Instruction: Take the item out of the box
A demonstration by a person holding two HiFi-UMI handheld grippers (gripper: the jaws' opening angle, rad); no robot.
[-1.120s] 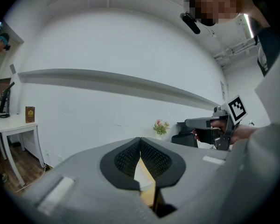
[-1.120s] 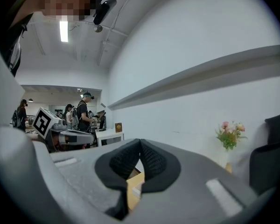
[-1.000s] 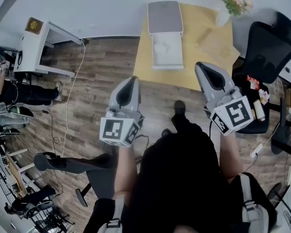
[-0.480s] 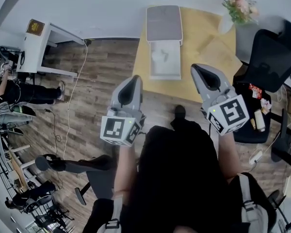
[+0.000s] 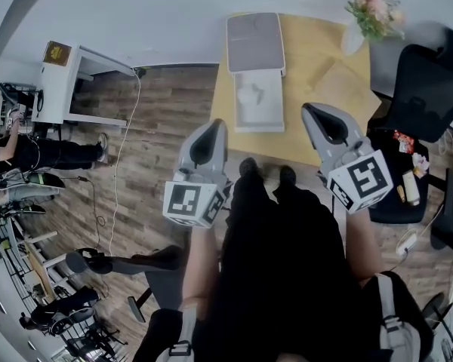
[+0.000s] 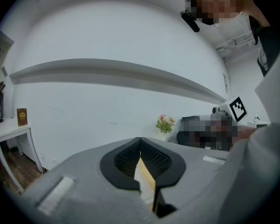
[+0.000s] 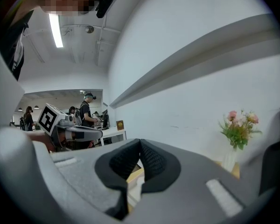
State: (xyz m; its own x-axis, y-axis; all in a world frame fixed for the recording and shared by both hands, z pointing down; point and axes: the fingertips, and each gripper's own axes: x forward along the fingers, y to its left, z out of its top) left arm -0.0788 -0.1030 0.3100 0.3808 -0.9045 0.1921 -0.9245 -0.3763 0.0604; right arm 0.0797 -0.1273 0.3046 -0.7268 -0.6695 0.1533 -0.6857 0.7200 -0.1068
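Head view: a person stands at a yellow table [image 5: 309, 55] with a two-jaw gripper in each hand; the left gripper [image 5: 206, 136] and the right gripper [image 5: 325, 121] both point toward the open box [image 5: 258, 126] on the tabletop, apart from it and touching nothing; the left gripper view and the right gripper view each show the black ribbed pads clenched tip to tip, with nothing between them; the item [image 5: 251, 94], pale and too small to make out, lies inside the box, whose grey lid [image 5: 254, 42] is folded back toward the wall; a vase of flowers [image 5: 374, 11] stands at the table's far right corner; a black office chair [image 5: 425, 81] sits just beside the table.
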